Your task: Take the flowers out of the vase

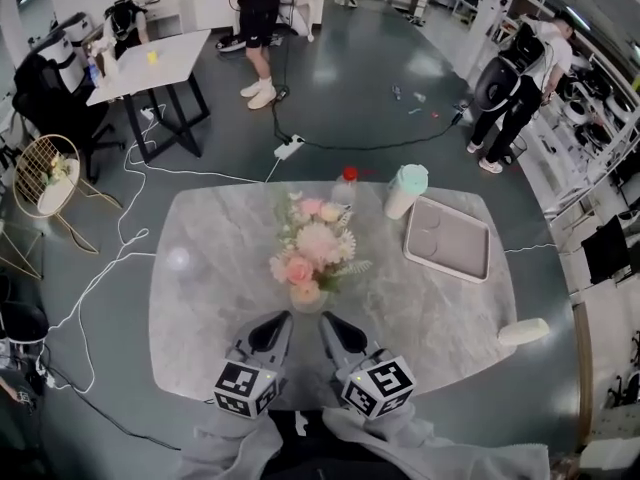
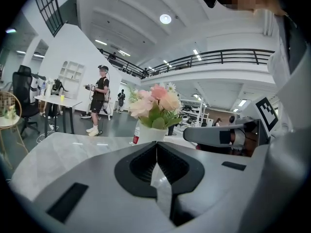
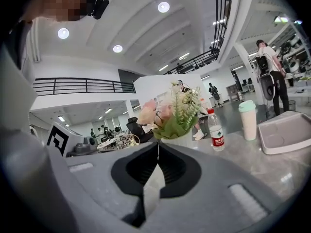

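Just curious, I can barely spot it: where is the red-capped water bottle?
In the head view the water bottle stands near the far edge of the marble table, behind the flowers and just left of the mint-lidded cup.

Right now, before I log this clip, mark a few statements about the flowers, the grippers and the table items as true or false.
1. The flowers stand in the vase. True.
2. The left gripper holds a stem. False: its fingers are shut on nothing, short of the vase.
3. The right gripper is shut. True.
4. The cup stands on the tray. False: it stands on the table, beside the tray.
5. The bottle stands upright beyond the vase. True.
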### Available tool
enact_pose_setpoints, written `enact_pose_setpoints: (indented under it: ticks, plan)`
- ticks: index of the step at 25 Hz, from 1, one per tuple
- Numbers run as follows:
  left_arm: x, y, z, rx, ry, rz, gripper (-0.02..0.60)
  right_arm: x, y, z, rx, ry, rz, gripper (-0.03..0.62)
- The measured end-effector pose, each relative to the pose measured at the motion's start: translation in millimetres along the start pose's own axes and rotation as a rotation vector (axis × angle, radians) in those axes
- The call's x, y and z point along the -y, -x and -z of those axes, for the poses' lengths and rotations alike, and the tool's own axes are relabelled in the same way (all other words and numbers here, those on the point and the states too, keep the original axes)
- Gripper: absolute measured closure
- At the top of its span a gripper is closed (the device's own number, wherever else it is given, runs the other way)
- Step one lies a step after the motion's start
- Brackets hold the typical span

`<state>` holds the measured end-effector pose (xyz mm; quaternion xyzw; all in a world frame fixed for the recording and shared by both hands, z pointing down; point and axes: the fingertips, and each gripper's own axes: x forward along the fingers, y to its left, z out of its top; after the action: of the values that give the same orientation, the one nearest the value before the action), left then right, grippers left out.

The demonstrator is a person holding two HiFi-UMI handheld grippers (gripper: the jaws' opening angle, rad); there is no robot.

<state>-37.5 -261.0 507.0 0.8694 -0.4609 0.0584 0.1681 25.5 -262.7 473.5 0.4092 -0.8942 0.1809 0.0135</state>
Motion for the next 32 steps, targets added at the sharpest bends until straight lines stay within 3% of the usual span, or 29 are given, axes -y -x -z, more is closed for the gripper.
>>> enact_pose_setpoints:
  ticks: [10, 11, 16, 26, 32]
  plan:
    - [-13, 4, 4, -0.002, 0.034, 0.076, 0.580, -14, -3, -3, 0.024, 0.050, 0.093, 0.583]
    - [-13, 5, 4, -0.002, 0.037, 0.082, 0.580, -16, -4, -4, 0.023, 0.052, 0.094, 0.515]
    - [-12, 3, 5, 0.002, 0.053, 0.108, 0.580, -17, -8, -3, 0.019, 0.056, 0.110, 0.419]
    - [-23, 5, 7, -0.003, 0.057, 0.084, 0.580, -9, -15, -10, 0.048, 0.103, 0.169, 0.095]
    - [-28, 8, 6, -0.001, 0.053, 0.061, 0.580, -6, -20, -16, 0.072, 0.143, 0.154, 0.039]
